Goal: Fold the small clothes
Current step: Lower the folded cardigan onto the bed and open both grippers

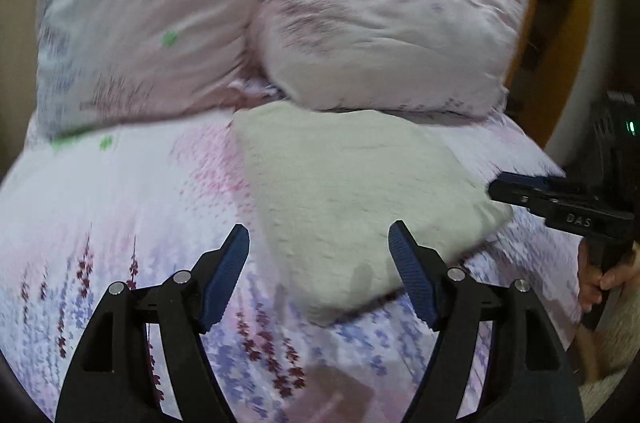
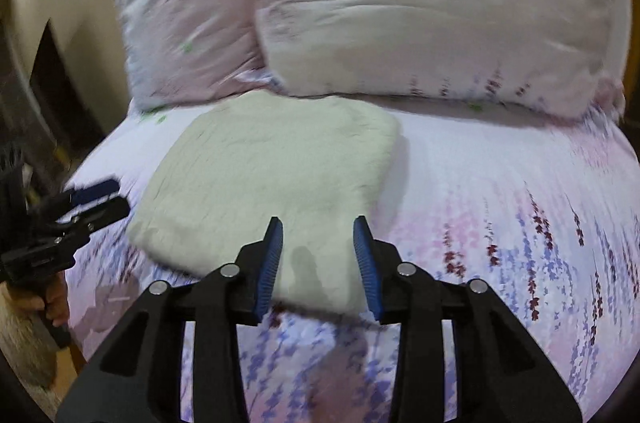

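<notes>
Item: pale garment [image 2: 272, 183], folded flat on floral bedsheet [image 2: 500, 191]. Left gripper [image 1: 318, 275] and right gripper [image 2: 318, 263] jaws apart, empty. Step: fold released. Next: likely re-grip the 6 o'clock edge.

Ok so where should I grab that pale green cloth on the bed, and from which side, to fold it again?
Probably the near edge of the pale green cloth, at its two near corners. It lies flat on the floral bedsheet, its far edge close under the pillows. Both the left gripper and right gripper hang open and empty on the near side, so come in low from there.
</notes>
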